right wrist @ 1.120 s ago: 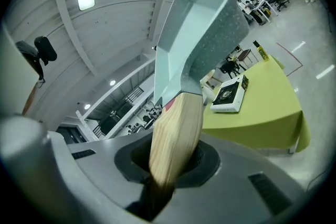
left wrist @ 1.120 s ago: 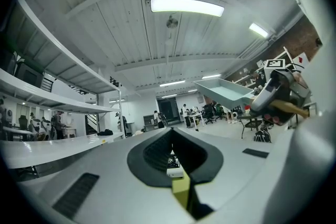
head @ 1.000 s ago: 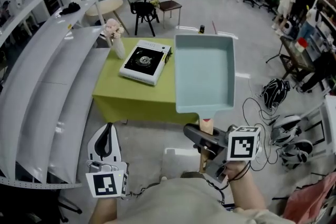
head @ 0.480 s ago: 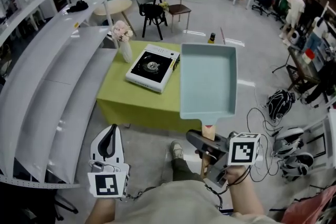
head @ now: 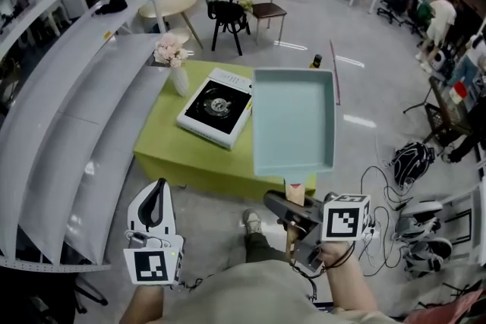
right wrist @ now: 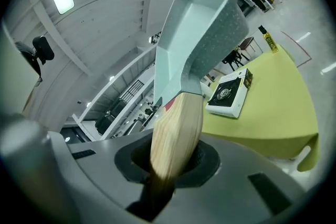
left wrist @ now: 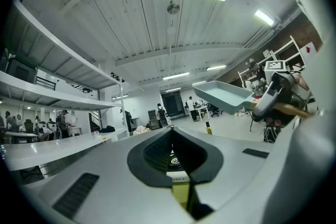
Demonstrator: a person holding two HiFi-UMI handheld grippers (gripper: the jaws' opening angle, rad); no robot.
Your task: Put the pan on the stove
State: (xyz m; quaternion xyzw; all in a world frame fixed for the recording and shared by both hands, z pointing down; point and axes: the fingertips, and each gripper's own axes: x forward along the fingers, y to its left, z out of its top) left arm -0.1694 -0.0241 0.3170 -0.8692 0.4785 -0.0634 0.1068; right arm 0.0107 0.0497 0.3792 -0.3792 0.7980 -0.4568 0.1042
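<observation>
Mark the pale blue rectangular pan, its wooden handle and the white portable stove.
pale blue rectangular pan (head: 292,121), head view, centre of its floor.
wooden handle (right wrist: 176,134), right gripper view, mid-shaft.
white portable stove (head: 215,105), head view, its black top.

Stove (head: 215,116) on table (head: 167,154), right of vase (head: 180,80)

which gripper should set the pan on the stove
Right. The right gripper holds the pan by its handle, stove ahead on the table; the left gripper is shut and empty.

No text, label or number is legible anywhere.
</observation>
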